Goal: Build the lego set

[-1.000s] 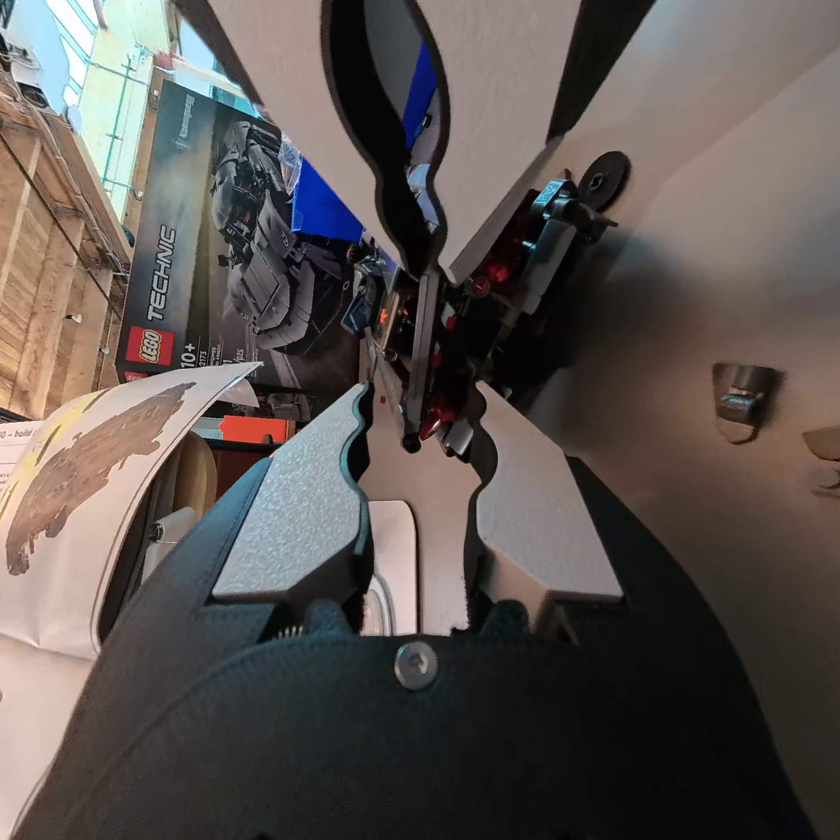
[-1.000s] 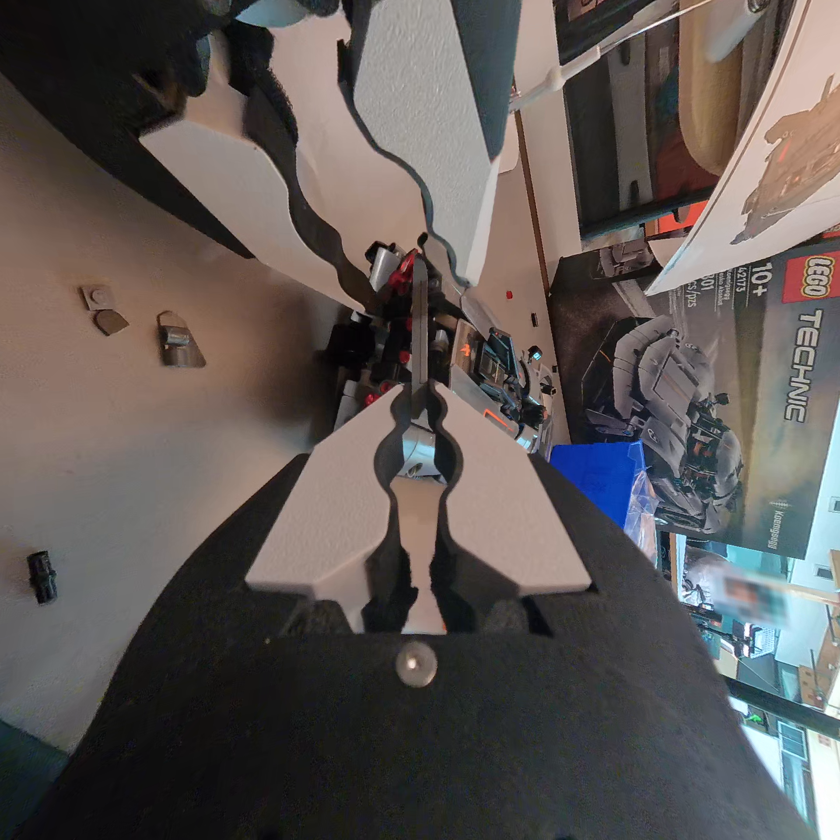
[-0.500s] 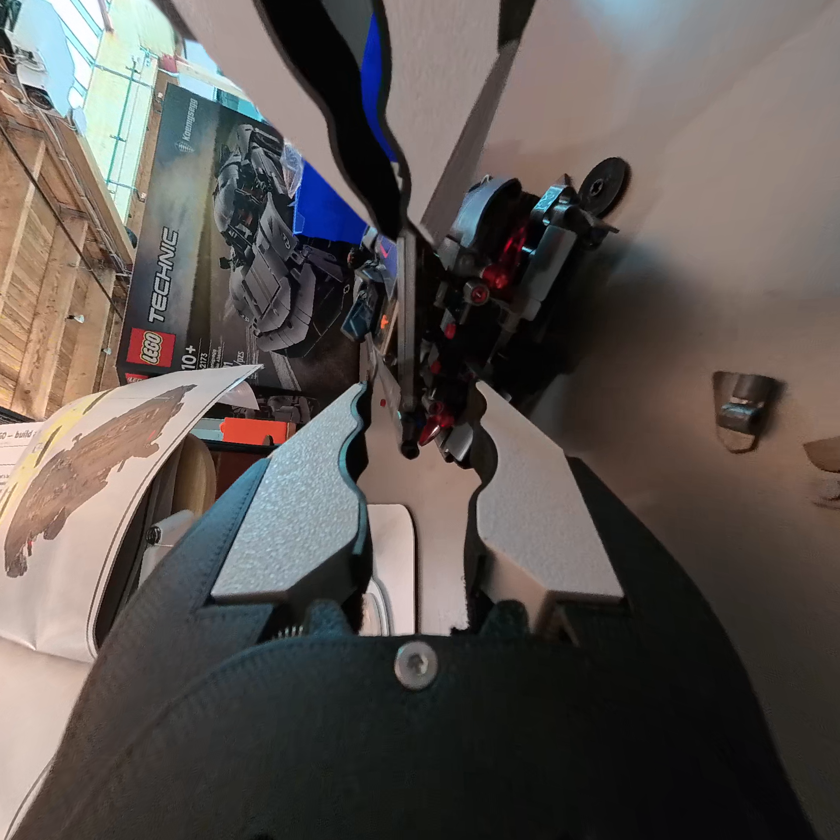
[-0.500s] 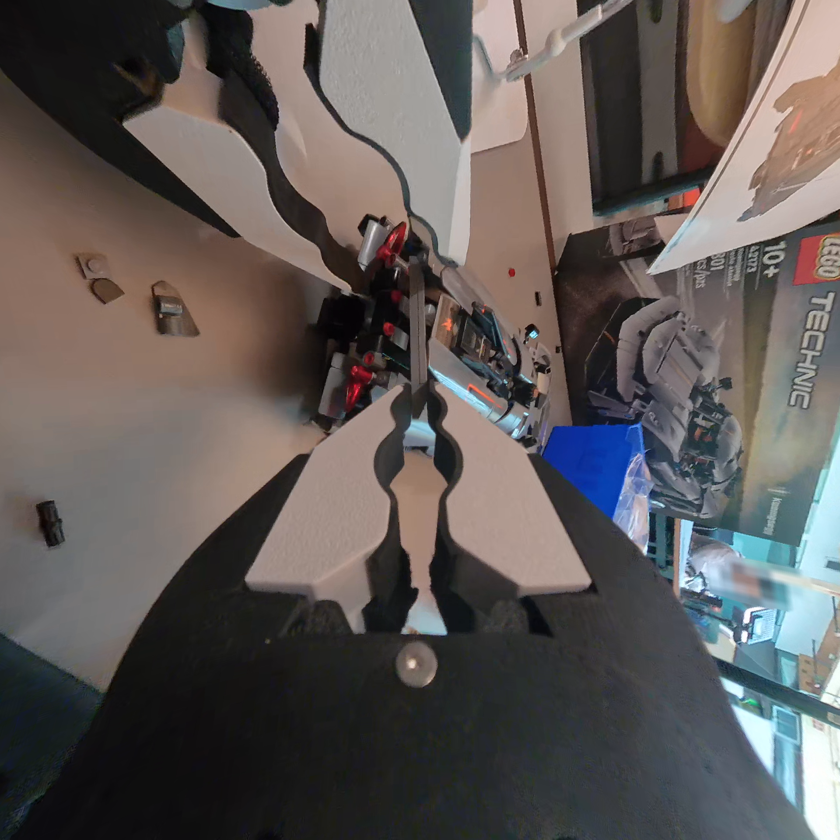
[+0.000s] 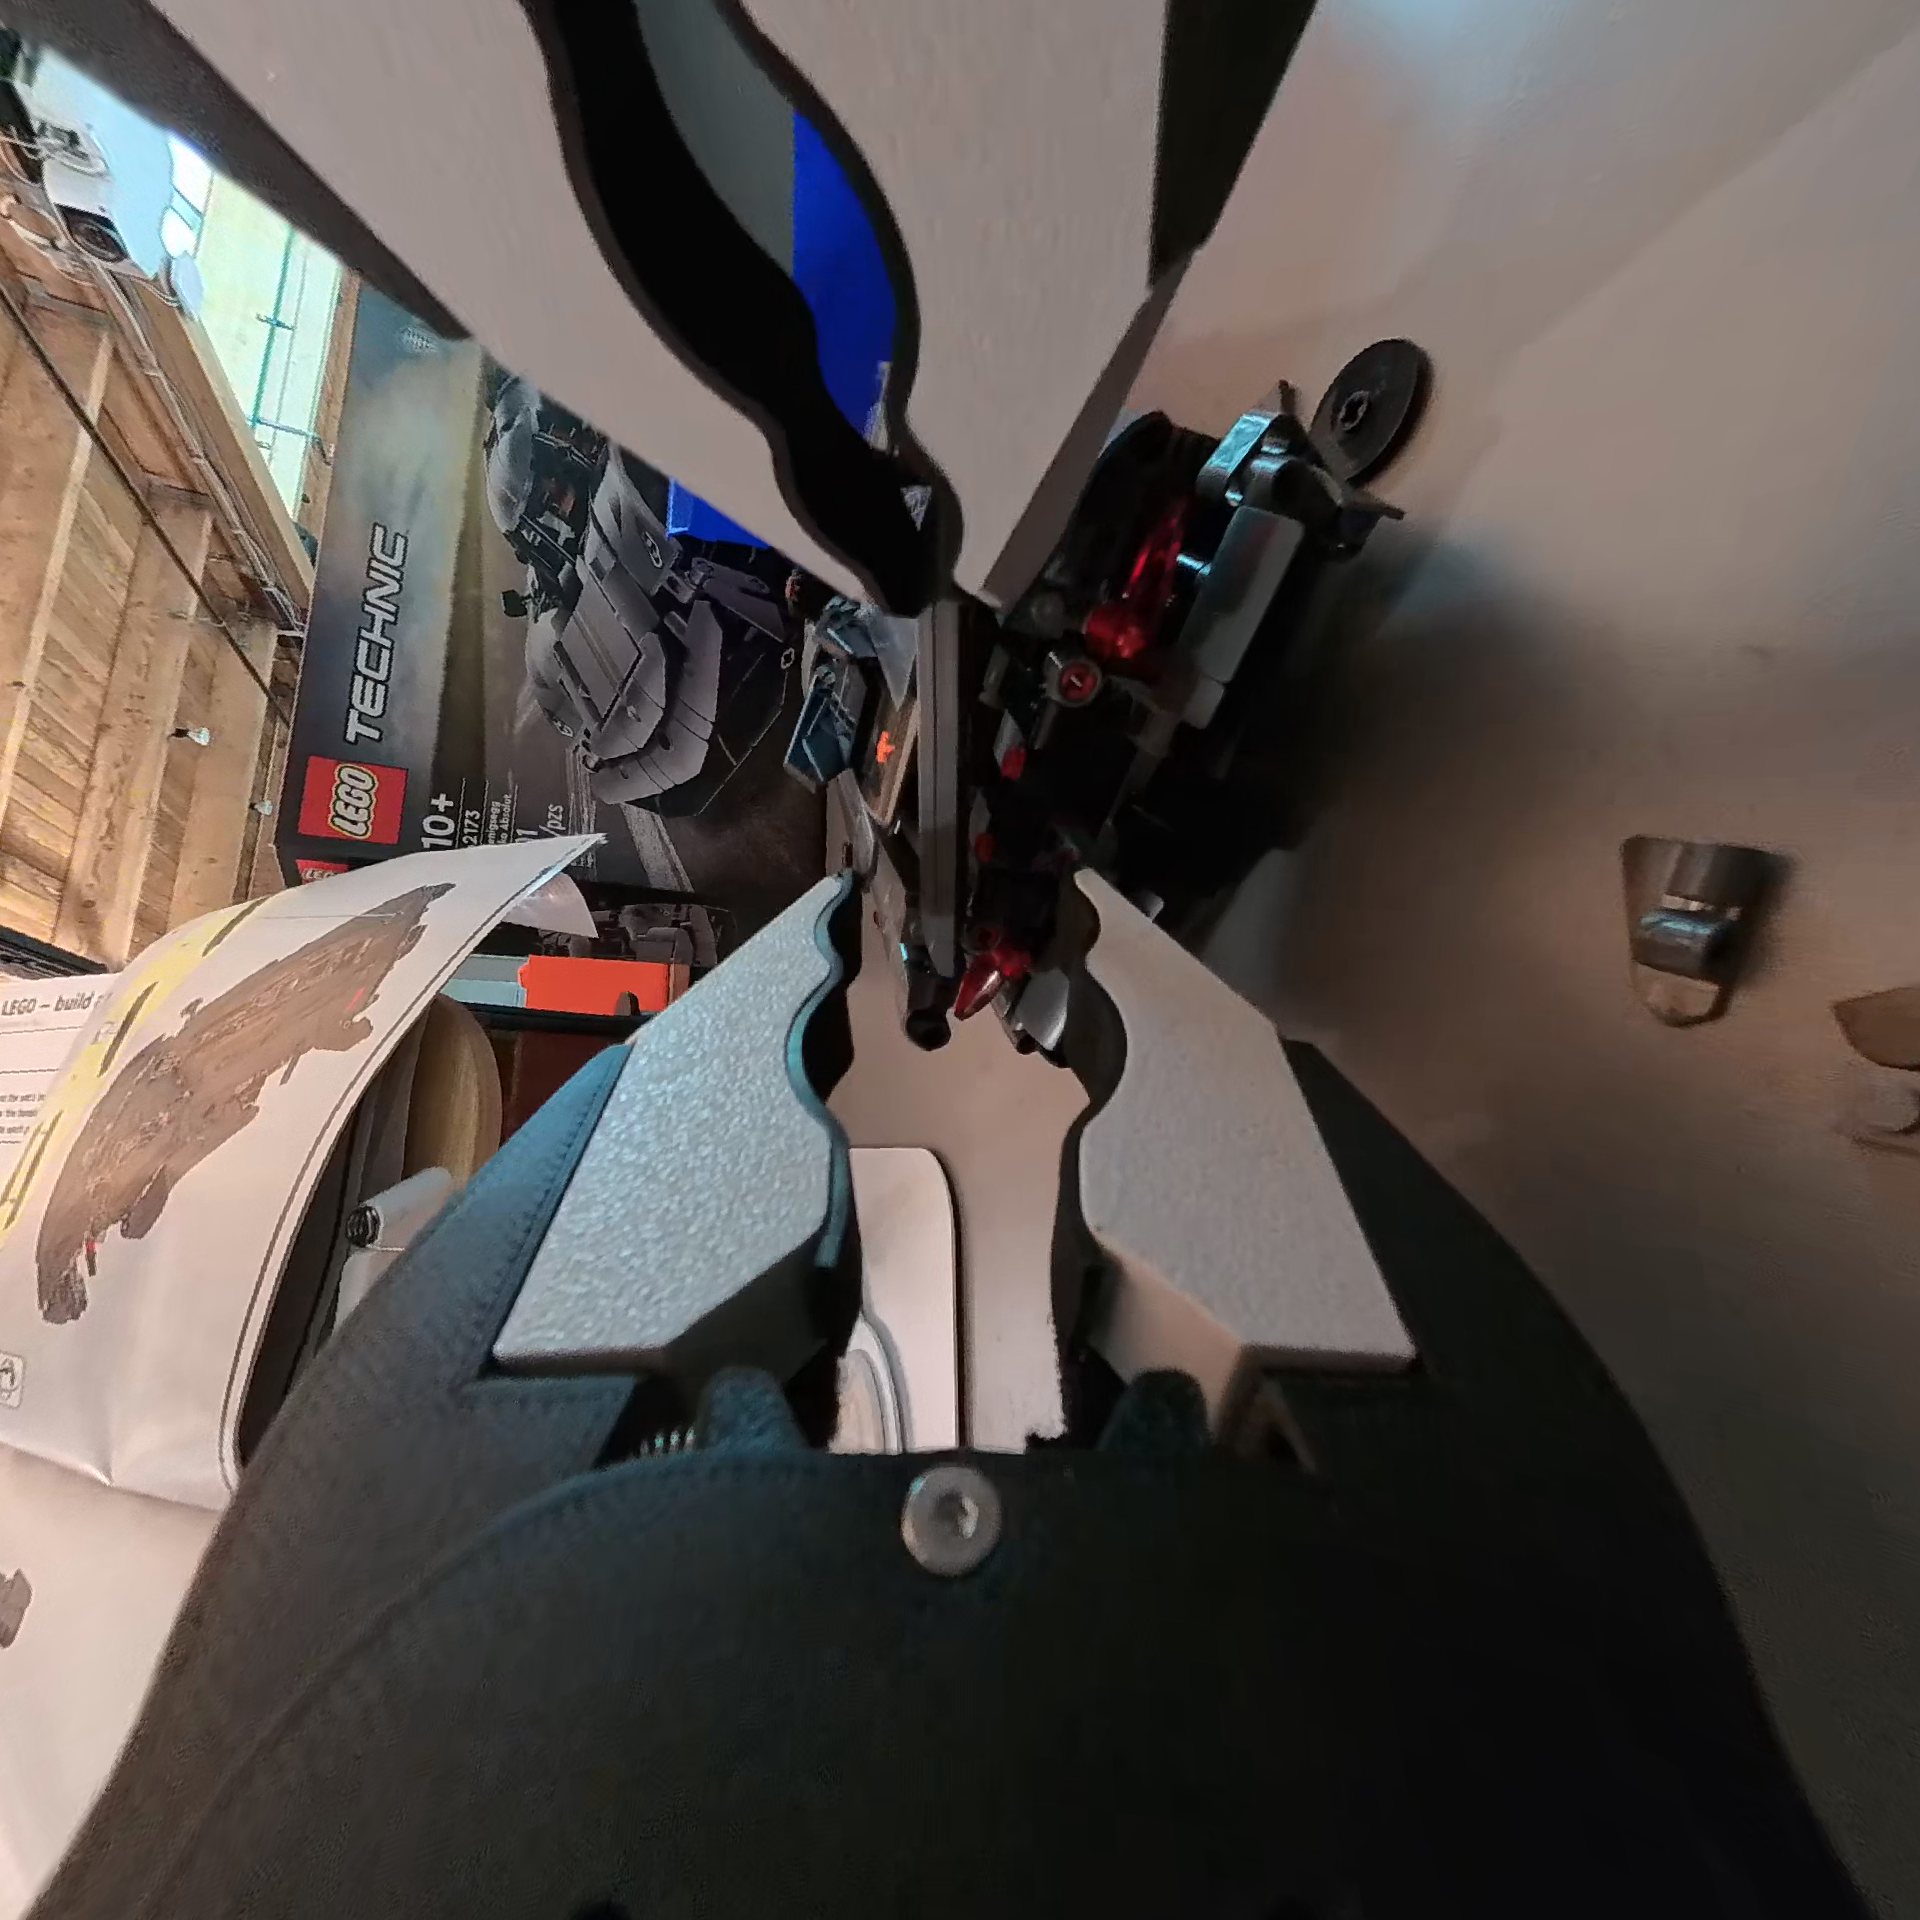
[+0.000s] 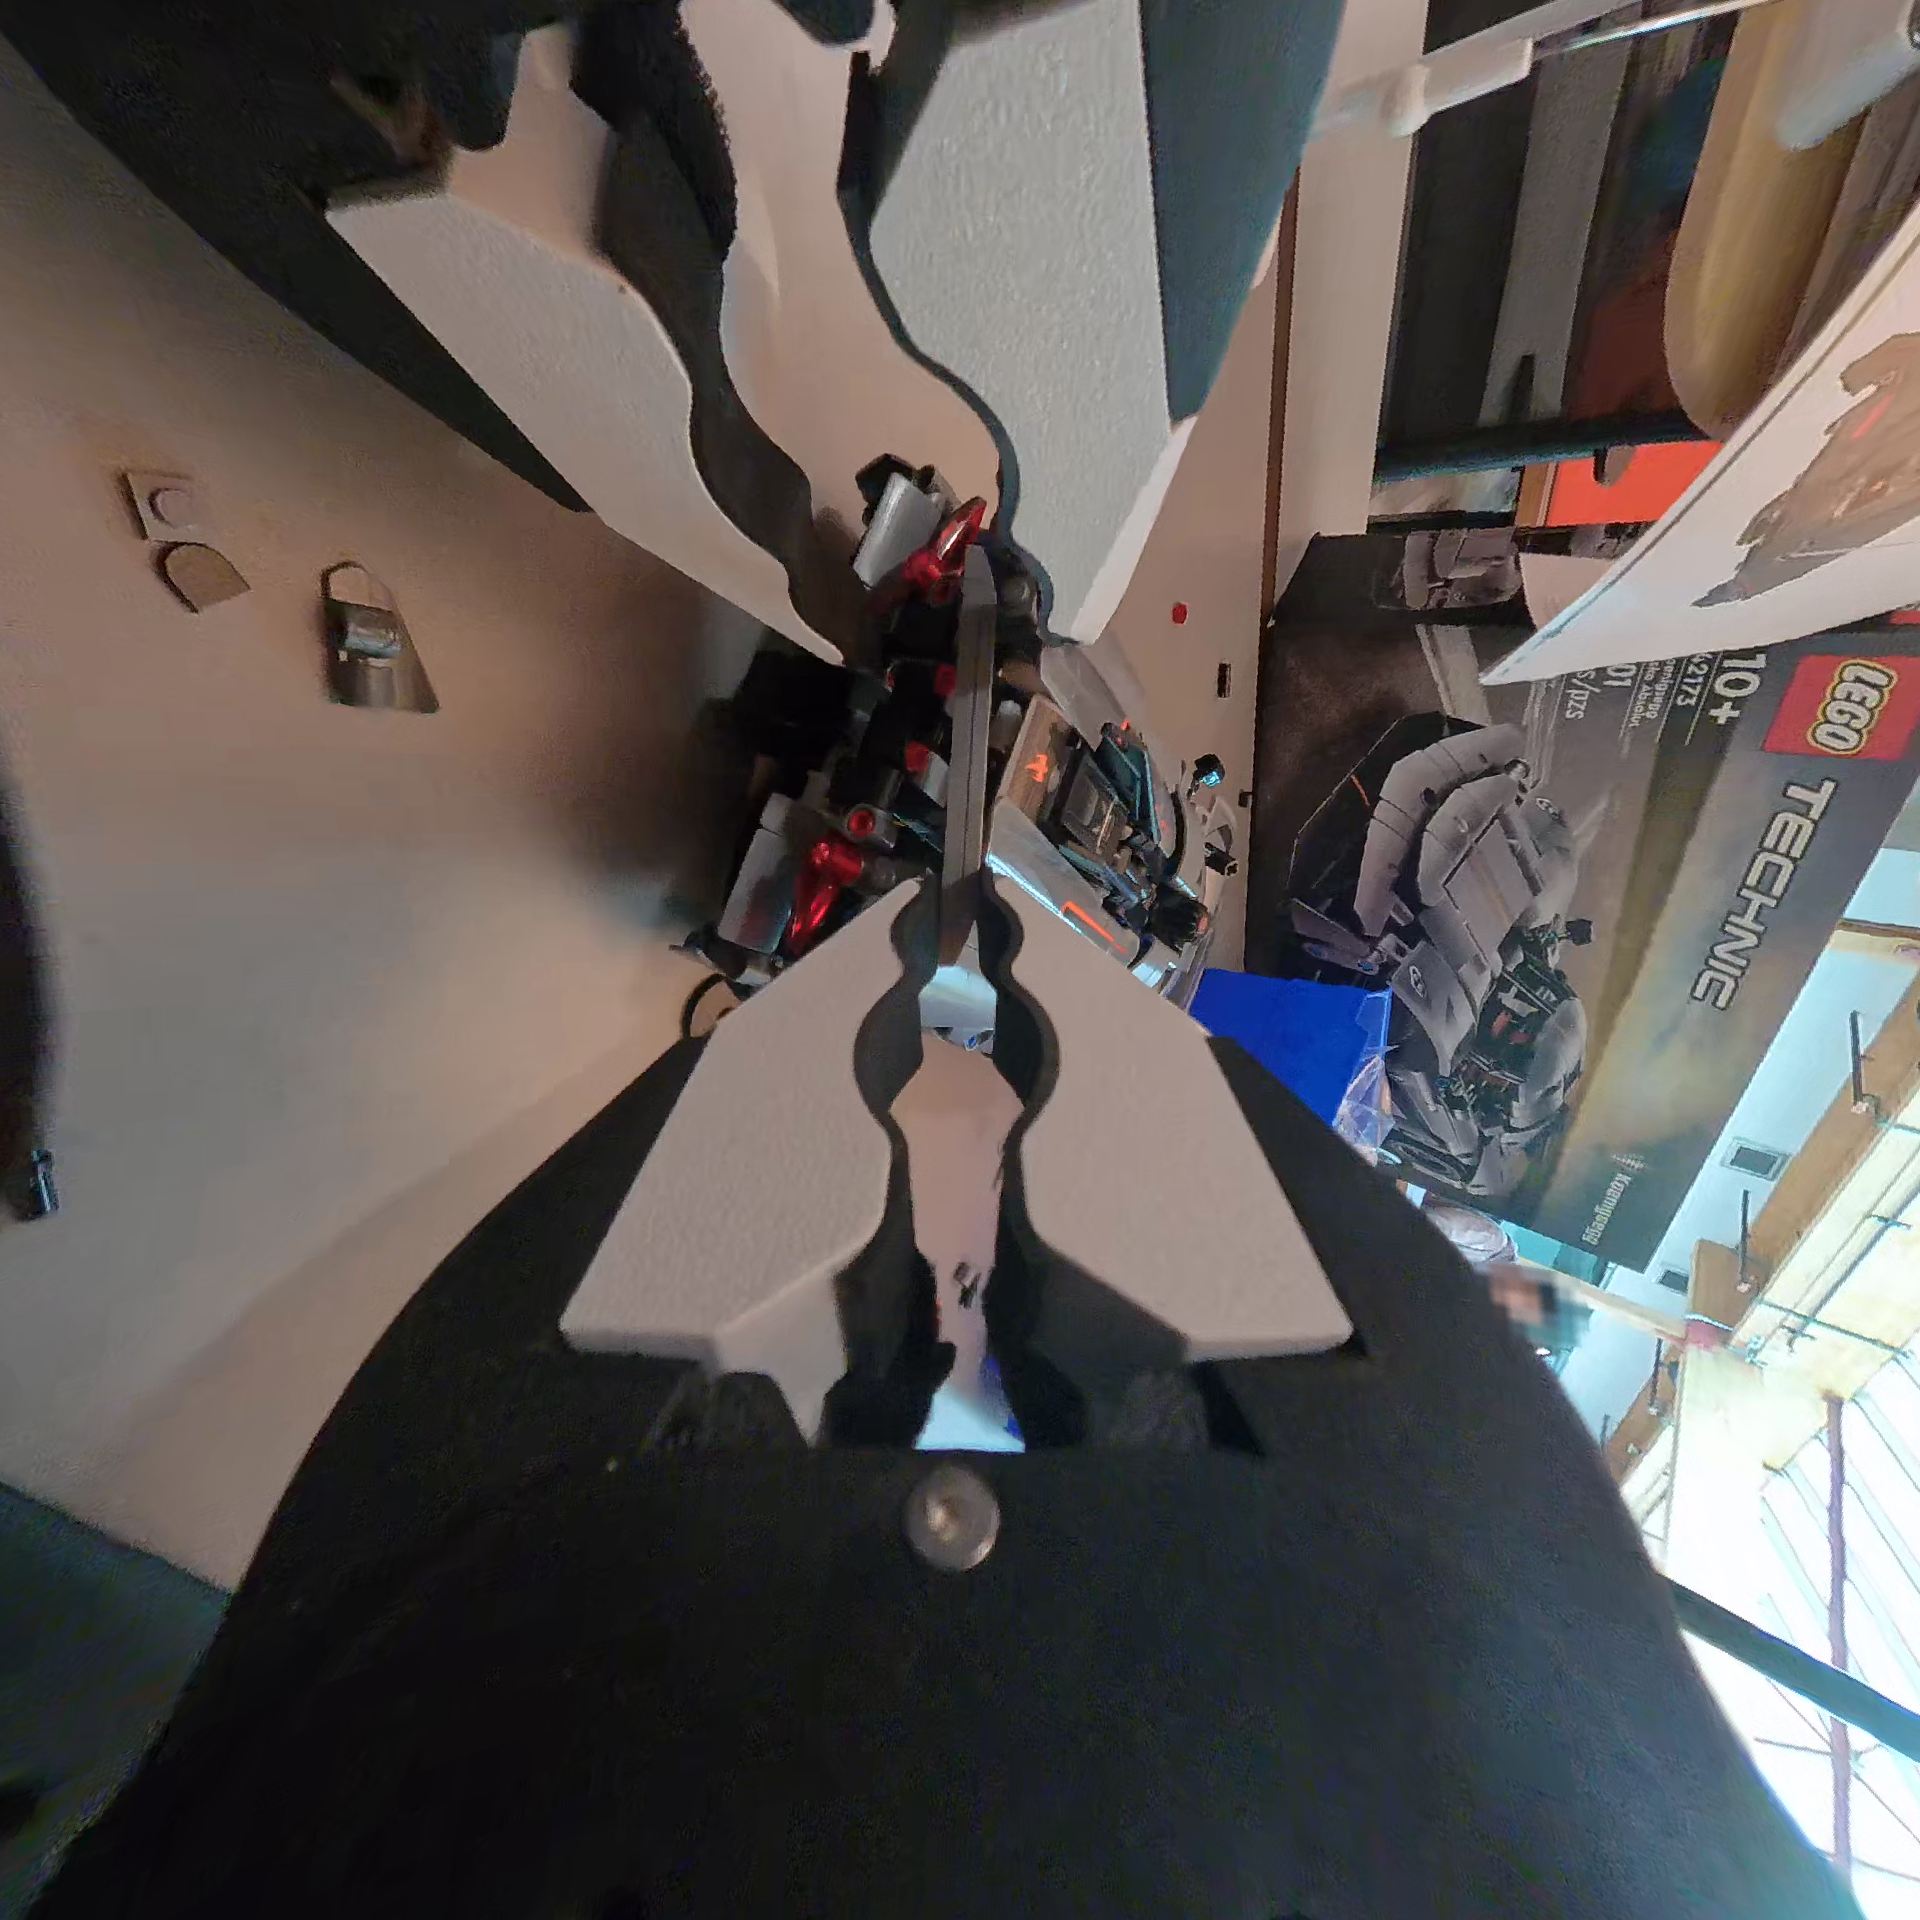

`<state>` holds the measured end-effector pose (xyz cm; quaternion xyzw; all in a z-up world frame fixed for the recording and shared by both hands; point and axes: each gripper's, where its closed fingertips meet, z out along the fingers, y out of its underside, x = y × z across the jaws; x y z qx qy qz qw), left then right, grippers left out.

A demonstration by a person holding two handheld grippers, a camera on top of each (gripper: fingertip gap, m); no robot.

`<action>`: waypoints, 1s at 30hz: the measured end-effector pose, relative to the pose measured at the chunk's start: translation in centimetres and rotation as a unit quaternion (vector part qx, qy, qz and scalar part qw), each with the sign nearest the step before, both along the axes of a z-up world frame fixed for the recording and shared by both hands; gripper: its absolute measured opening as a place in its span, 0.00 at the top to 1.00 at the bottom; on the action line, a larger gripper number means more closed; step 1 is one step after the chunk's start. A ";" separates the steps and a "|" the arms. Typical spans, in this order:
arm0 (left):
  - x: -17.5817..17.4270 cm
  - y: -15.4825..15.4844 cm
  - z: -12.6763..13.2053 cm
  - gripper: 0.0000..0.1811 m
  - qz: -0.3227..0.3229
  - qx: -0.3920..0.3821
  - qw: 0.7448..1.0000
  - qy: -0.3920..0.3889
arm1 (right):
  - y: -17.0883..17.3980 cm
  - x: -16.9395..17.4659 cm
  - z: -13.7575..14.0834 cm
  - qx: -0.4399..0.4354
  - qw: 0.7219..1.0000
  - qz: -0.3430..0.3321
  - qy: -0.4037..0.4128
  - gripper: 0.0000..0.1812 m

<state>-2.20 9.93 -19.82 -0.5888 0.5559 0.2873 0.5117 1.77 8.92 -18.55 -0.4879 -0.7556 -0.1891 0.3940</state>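
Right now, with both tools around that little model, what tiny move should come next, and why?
Probably close the open left gripper on the near end of the long dark grey beam. The right gripper already pinches its far end, and the black-and-red lego model sits between the fingers.

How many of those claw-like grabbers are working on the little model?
2. The right gripper is shut on a thin dark strip along the model. The left gripper faces it, open around the model's other end. None seems hidden.
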 end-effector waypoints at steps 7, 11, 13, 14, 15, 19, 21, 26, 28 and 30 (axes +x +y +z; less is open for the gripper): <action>0.0 0.0 0.2 0.80 0.002 0.005 1.000 -0.001 | 0.3 0.2 -0.1 -0.013 1.000 -0.017 -0.009 0.97; -0.2 0.1 0.3 0.79 0.002 0.005 1.000 -0.006 | 0.4 0.5 0.3 -0.019 1.000 -0.023 0.005 0.97; -0.2 0.1 0.4 0.78 0.004 0.006 1.000 -0.010 | 0.5 0.7 0.3 -0.024 0.999 -0.028 0.006 0.98; -0.2 0.1 0.4 0.78 0.004 0.005 1.000 -0.011 | 0.5 0.8 0.3 -0.025 0.999 -0.030 0.005 0.98; -0.2 0.1 0.4 0.78 0.004 0.006 1.000 -0.011 | 0.5 0.8 0.2 -0.023 0.999 -0.030 0.003 0.98; -0.2 0.1 0.4 0.78 0.004 0.006 1.000 -0.010 | 0.7 0.8 0.1 -0.025 0.999 -0.035 0.004 0.98; -0.2 0.1 0.4 0.78 0.004 0.005 1.000 -0.009 | 0.6 0.9 0.5 -0.025 0.999 -0.032 0.014 0.98; -0.2 0.1 0.2 0.78 0.002 0.003 1.000 -0.009 | 0.9 1.4 0.1 -0.020 0.999 -0.037 0.008 0.98; -0.3 0.0 0.3 0.78 0.003 0.004 1.000 -0.008 | 0.7 1.5 0.2 -0.022 0.999 -0.034 0.012 0.98; -0.5 -0.1 0.6 0.77 0.004 0.003 1.000 -0.012 | 0.6 1.7 0.5 -0.024 0.999 -0.033 0.021 0.98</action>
